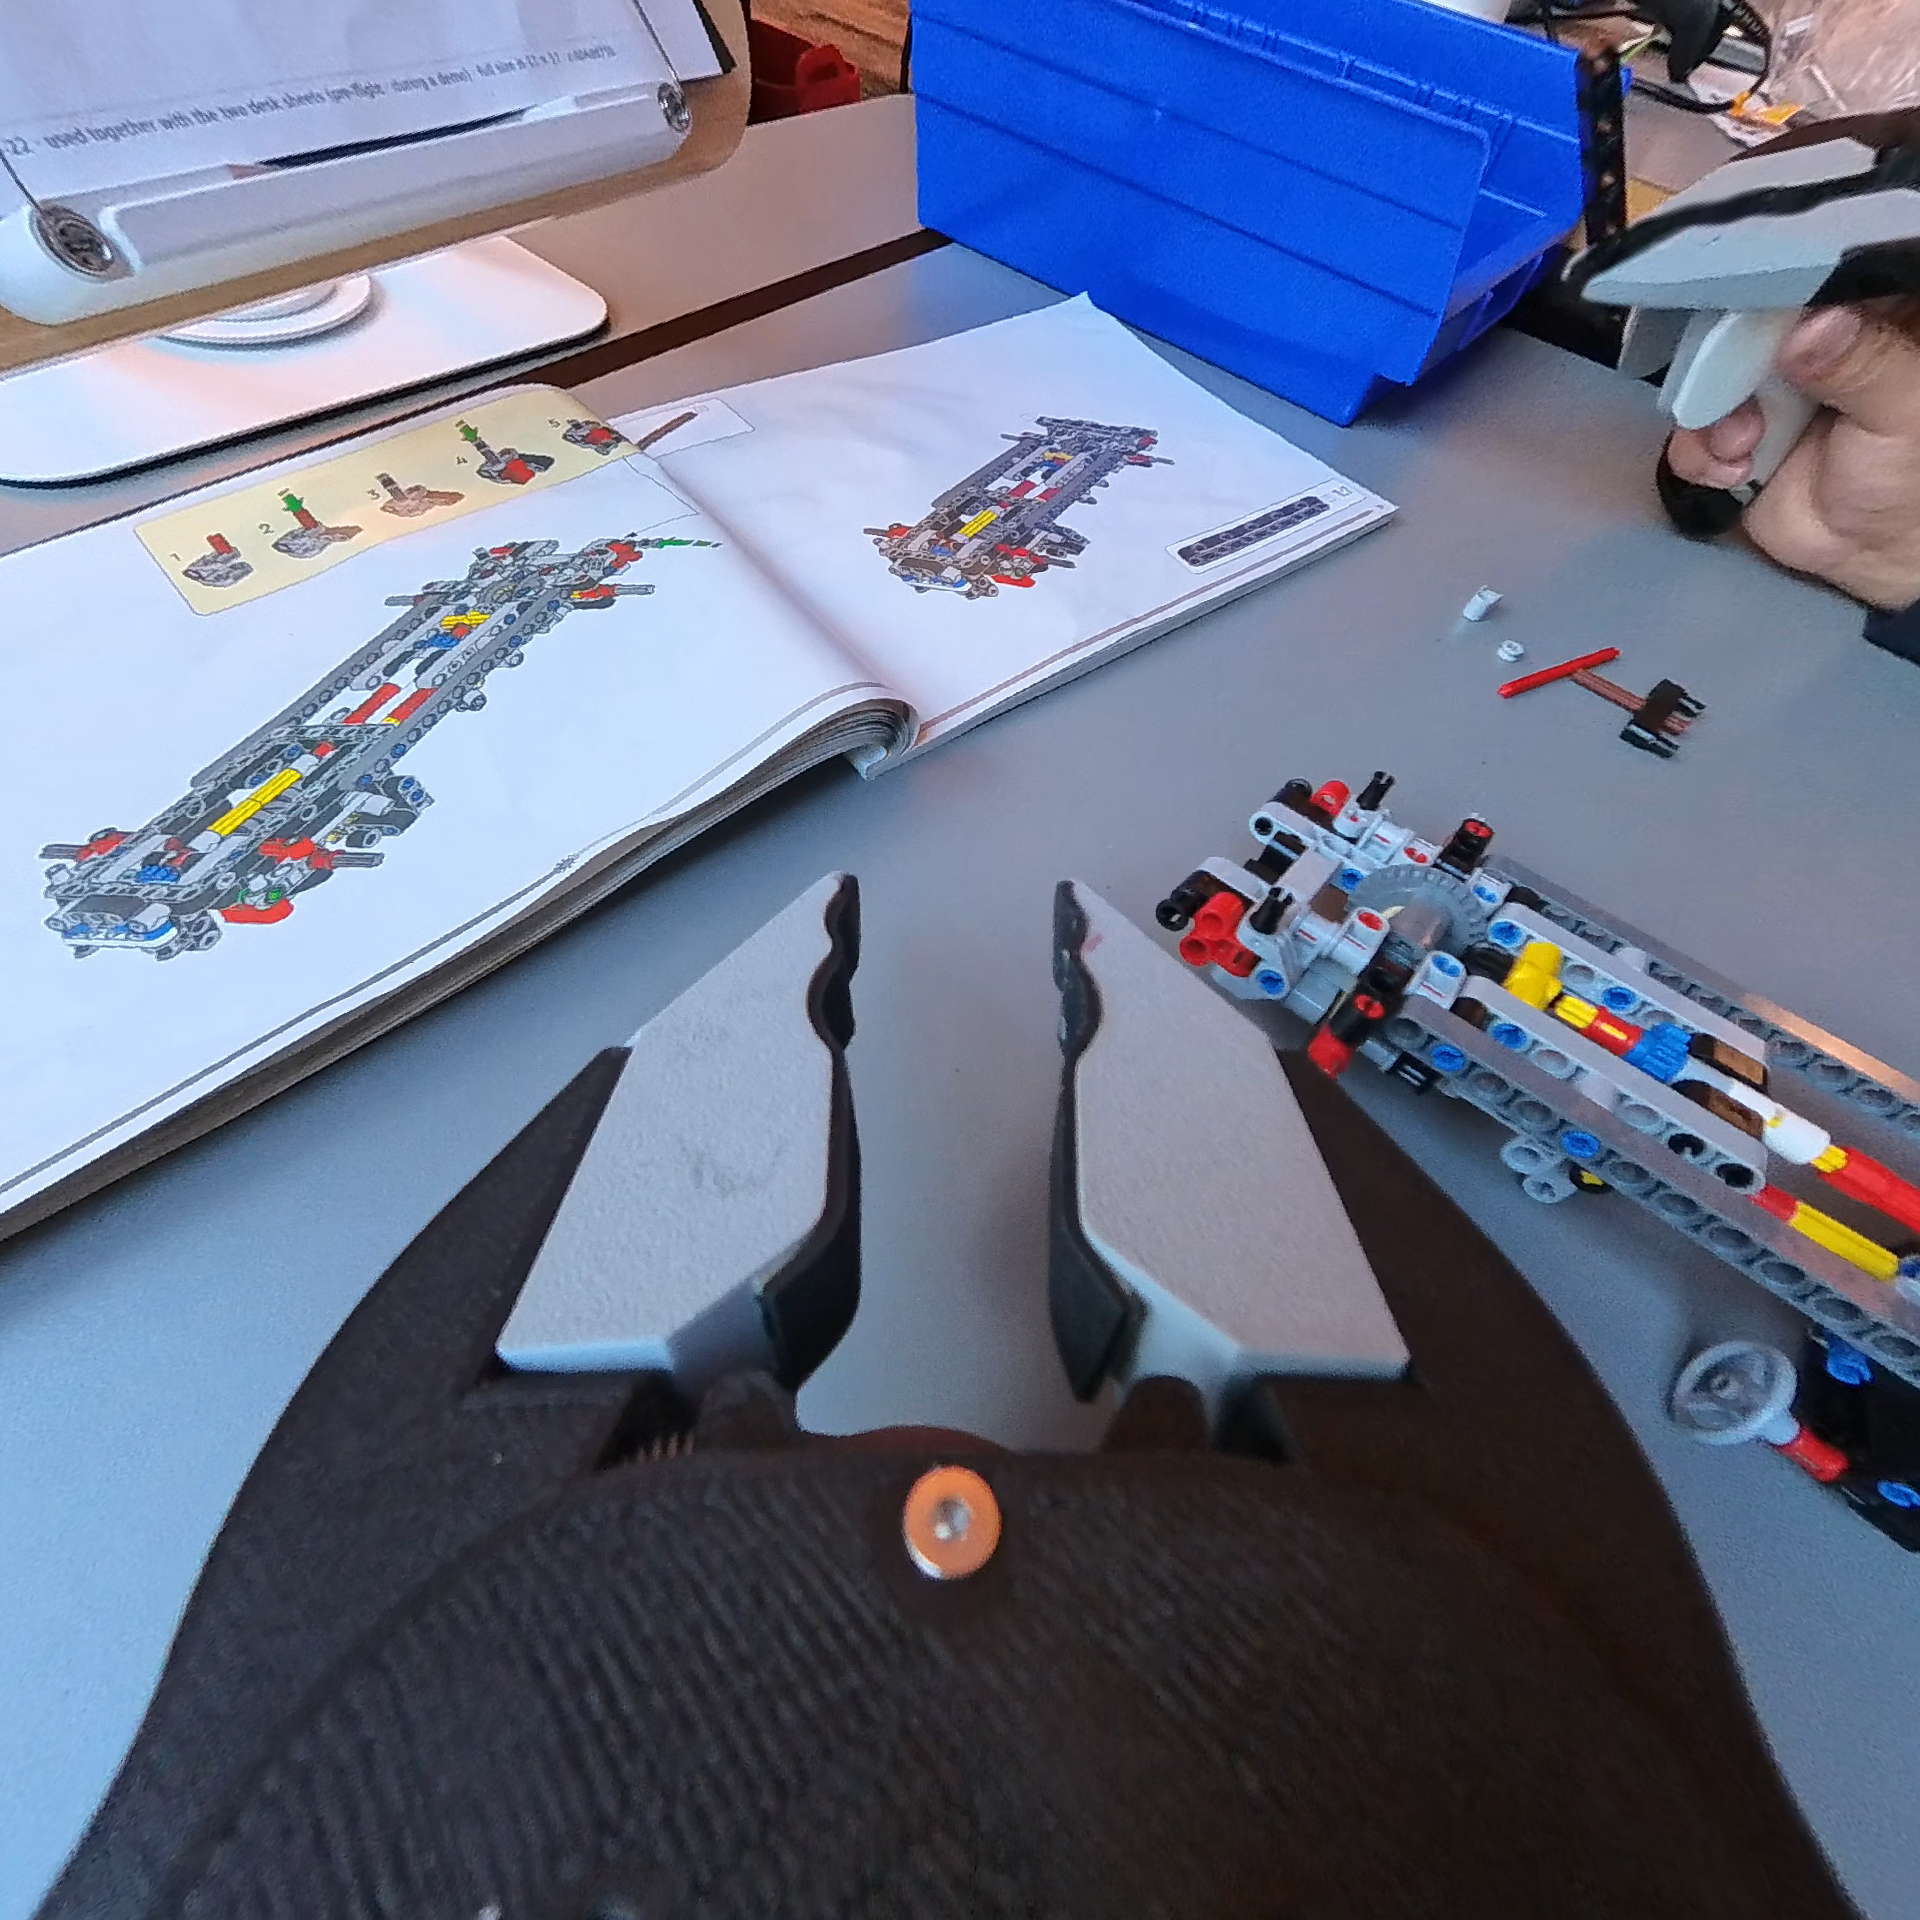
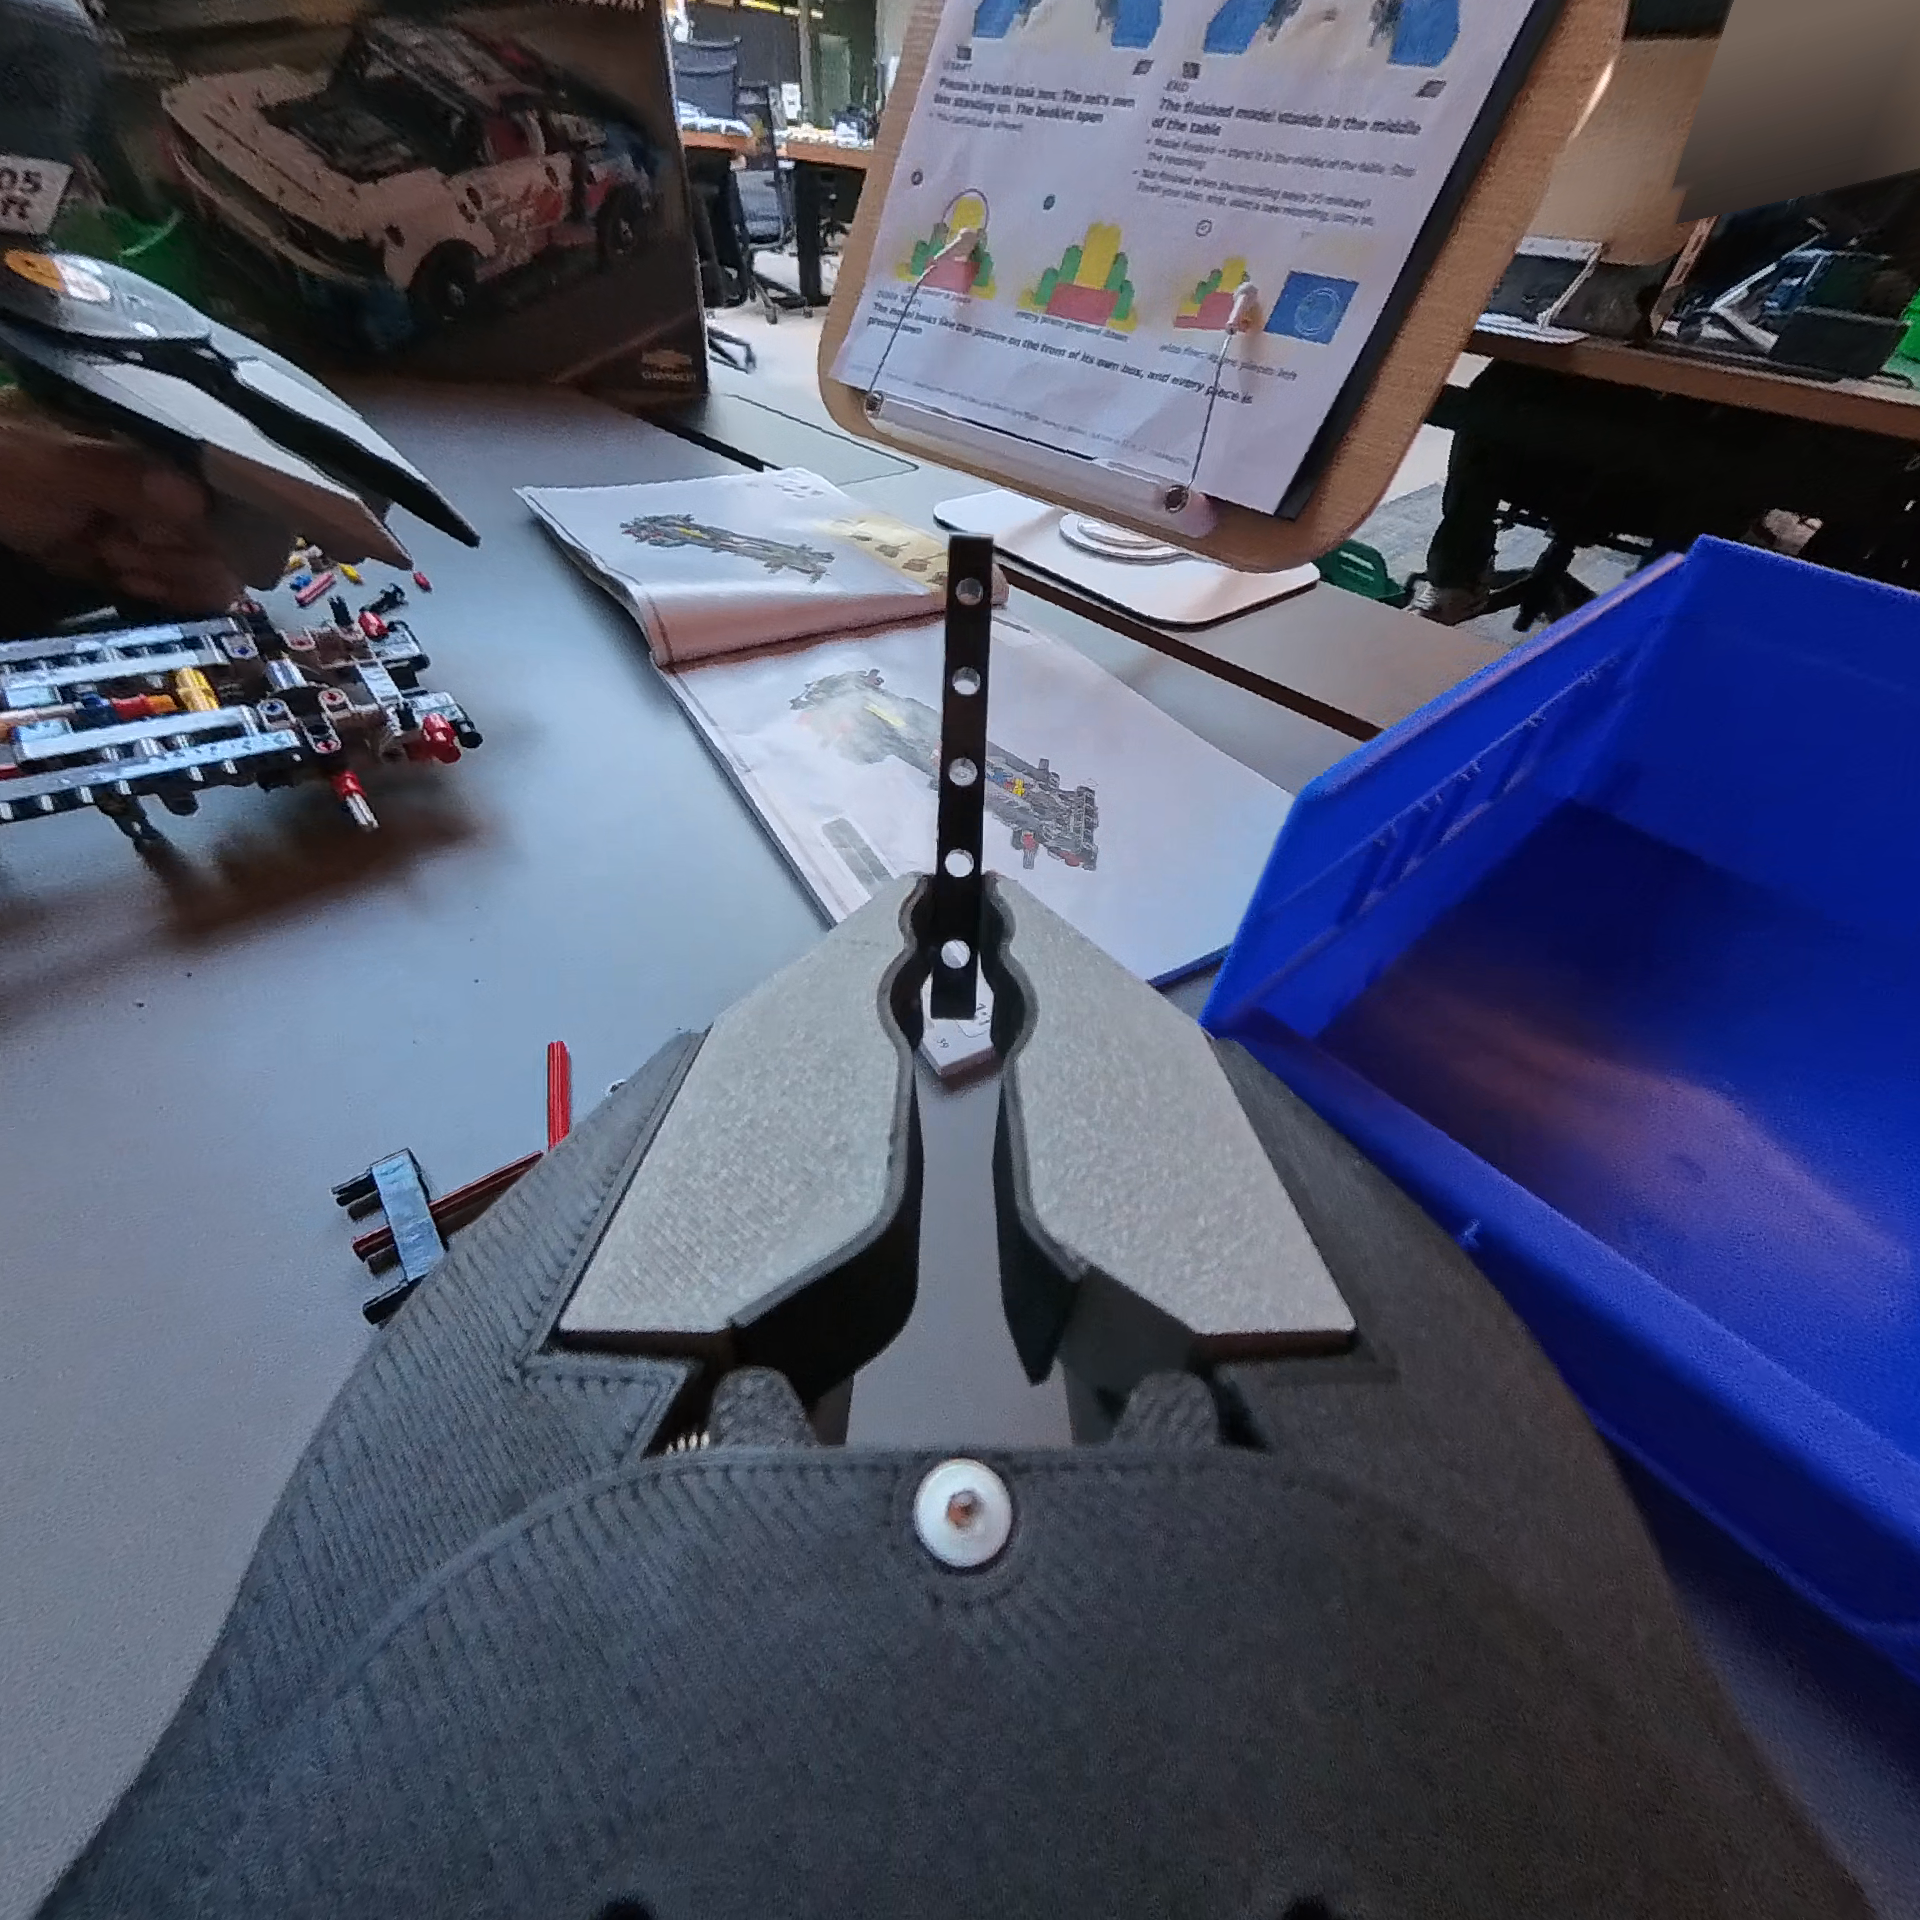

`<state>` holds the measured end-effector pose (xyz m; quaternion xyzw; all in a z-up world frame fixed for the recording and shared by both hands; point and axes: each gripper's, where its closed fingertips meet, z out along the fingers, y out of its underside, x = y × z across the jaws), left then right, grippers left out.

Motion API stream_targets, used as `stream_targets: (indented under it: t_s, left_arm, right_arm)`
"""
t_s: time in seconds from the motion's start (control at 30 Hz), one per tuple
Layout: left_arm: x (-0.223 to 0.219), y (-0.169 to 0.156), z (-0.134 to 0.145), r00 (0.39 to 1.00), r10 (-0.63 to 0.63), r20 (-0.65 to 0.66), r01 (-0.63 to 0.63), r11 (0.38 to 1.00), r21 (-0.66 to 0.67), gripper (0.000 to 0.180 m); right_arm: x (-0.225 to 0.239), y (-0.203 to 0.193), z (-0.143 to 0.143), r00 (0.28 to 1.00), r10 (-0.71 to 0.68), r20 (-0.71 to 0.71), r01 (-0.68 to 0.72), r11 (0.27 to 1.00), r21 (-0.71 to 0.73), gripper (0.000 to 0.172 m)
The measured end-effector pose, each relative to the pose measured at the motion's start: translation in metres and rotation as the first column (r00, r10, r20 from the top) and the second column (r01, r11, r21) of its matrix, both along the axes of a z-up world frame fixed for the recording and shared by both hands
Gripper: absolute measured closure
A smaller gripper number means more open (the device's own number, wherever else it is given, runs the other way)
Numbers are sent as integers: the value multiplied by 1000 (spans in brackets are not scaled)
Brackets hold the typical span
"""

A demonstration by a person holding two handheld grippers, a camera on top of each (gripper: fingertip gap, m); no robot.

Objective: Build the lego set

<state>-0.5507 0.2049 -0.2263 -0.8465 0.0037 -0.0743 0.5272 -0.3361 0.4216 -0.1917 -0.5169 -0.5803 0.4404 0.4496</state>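
My right gripper pinches a black beam near its lower end, both pads pressed to its flat sides; the beam stands upright with round holes along it. My right view alone shows that grip. My left view shows the same beam only as a thin dark strip at the far right, in front of the bin.

My left gripper stands spread over bare grey table, nothing between its wavy black pads. Just right of it lies the model, a long studless frame of grey beams with blue, red and yellow pins.

The booklet, open and flat, lies ahead-left, its thick page edge facing me. Beyond the model sit loose parts: a red axle and 2 small grey pieces.

The bin is glossy blue plastic; its open mouth is close on the right gripper's right. Open table lies between booklet and model.
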Motion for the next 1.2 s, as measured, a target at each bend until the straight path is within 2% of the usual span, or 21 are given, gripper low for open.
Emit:
stream_targets:
  t_s: [0.37, 0.47, 0.6, 0.8, 0.9, 1.03, 1.2]
  left_arm:
    - [0, 0, 0, 1000, 2, 4, -2, 1000, 0, 146]
    - [0, 0, 1, 1000, -3, 10, 3, 1000, 4, 146]
    - [3, -1, 5, 999, -28, 34, 27, 999, 28, 145]
    - [31, -5, 15, 984, -172, 46, 170, 984, 50, 146]
    - [39, -5, 14, 978, -203, 40, 203, 979, 21, 149]
    - [51, -9, 16, 949, -275, 156, 276, 961, 19, 153]
    - [55, -10, 28, 920, -330, 212, 321, 944, 78, 157]
  right_arm:
    - [-4, -9, -10, 998, 26, 57, -30, 998, 62, 167]
    - [-8, -26, -14, 990, 101, 101, -109, 991, 75, 167]
    - [-28, -75, -26, 933, 260, 249, -290, 953, 90, 167]
    - [-78, -146, -17, 802, 458, 383, -512, 857, 48, 167]
    - [-104, -170, -20, 746, 495, 445, -570, 821, 41, 167]
    - [-119, -192, -32, 676, 513, 529, -620, 784, 31, 166]
    - [-122, -198, -34, 650, 526, 548, -643, 765, 29, 166]
